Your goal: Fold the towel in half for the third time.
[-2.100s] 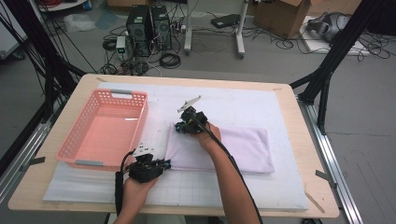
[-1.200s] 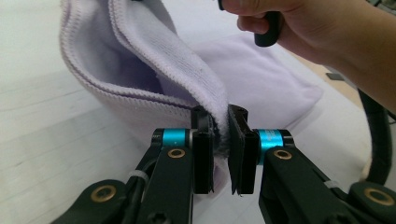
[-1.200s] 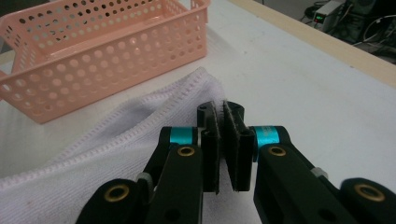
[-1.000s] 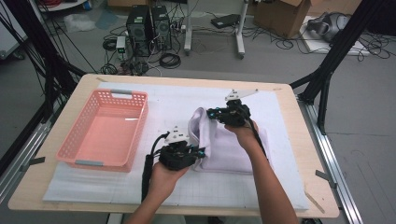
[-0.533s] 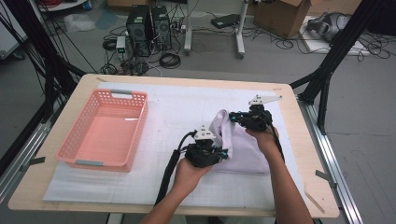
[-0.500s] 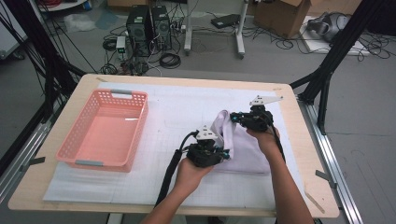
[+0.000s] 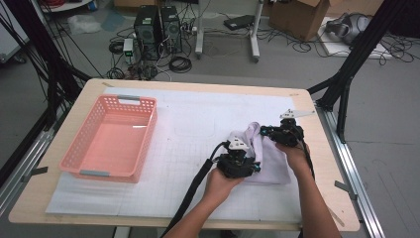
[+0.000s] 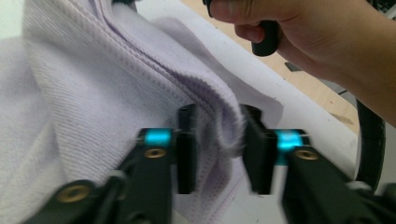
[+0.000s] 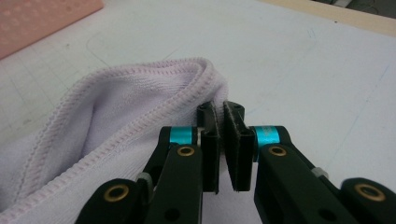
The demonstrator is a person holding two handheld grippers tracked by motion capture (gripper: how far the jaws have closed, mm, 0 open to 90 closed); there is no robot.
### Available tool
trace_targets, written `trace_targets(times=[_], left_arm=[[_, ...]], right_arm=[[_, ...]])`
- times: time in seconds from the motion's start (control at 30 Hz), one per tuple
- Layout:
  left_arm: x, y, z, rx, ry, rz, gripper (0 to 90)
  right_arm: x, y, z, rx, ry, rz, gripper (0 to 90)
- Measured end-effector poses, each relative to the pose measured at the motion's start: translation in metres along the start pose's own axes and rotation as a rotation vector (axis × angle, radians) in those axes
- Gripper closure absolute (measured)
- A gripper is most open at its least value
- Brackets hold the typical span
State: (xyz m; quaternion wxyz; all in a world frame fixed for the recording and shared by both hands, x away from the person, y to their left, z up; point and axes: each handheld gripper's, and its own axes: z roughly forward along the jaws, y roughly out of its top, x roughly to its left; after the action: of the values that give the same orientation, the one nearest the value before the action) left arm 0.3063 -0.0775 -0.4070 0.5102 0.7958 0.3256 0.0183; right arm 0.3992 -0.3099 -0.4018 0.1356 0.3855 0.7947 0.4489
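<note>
A pale lilac towel point(image 7: 271, 161) lies folded over on the white mat at the table's right. My left gripper point(image 7: 243, 147) is at its near left edge. In the left gripper view the gripper point(image 8: 217, 144) has the towel's point(image 8: 93, 93) hemmed fold between its jaws. The jaws have just been opening and stand apart, no longer pinching the cloth. My right gripper point(image 7: 265, 132) is at the towel's far edge. In the right gripper view the gripper point(image 9: 220, 116) is shut on the stitched hem of the towel point(image 9: 121, 126).
A pink plastic basket point(image 7: 148, 134) stands empty on the left of the white gridded mat point(image 7: 198, 119). The hand on the right gripper point(image 8: 317, 37) is close ahead of the left gripper. Black frame legs point(image 7: 341, 84) stand past the table's right corner.
Both grippers have carried the towel's edge to the right and lower, laying it over the right part of the towel. The towel now lies more compact at the right.
</note>
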Motion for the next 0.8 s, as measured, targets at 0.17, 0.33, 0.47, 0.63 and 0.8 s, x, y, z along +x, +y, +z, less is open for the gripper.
trace_targets(times=[0.17, 0.33, 0.47, 0.63, 0.8], left_arm=[[0.015, -0.004, -0.029, -0.084, 0.051, 0.087, 38.7], [0.038, -0.014, -0.063, -0.121, 0.139, 0.099, 35.5], [0.056, -0.028, -0.086, -0.159, 0.186, 0.084, 35.2], [0.069, -0.042, -0.103, -0.184, 0.214, 0.047, 31.2], [0.074, -0.052, -0.113, -0.200, 0.221, 0.021, 25.0]], right_arm=[[-0.002, -0.001, -0.003, 0.016, -0.027, -0.020, 85.3], [-0.008, -0.004, -0.009, 0.026, -0.066, -0.002, 85.2], [-0.003, -0.008, -0.014, 0.043, -0.115, 0.008, 72.4], [-0.001, -0.025, -0.037, 0.015, -0.177, 0.058, 59.6], [0.011, -0.042, -0.066, -0.015, -0.172, 0.073, 59.0]])
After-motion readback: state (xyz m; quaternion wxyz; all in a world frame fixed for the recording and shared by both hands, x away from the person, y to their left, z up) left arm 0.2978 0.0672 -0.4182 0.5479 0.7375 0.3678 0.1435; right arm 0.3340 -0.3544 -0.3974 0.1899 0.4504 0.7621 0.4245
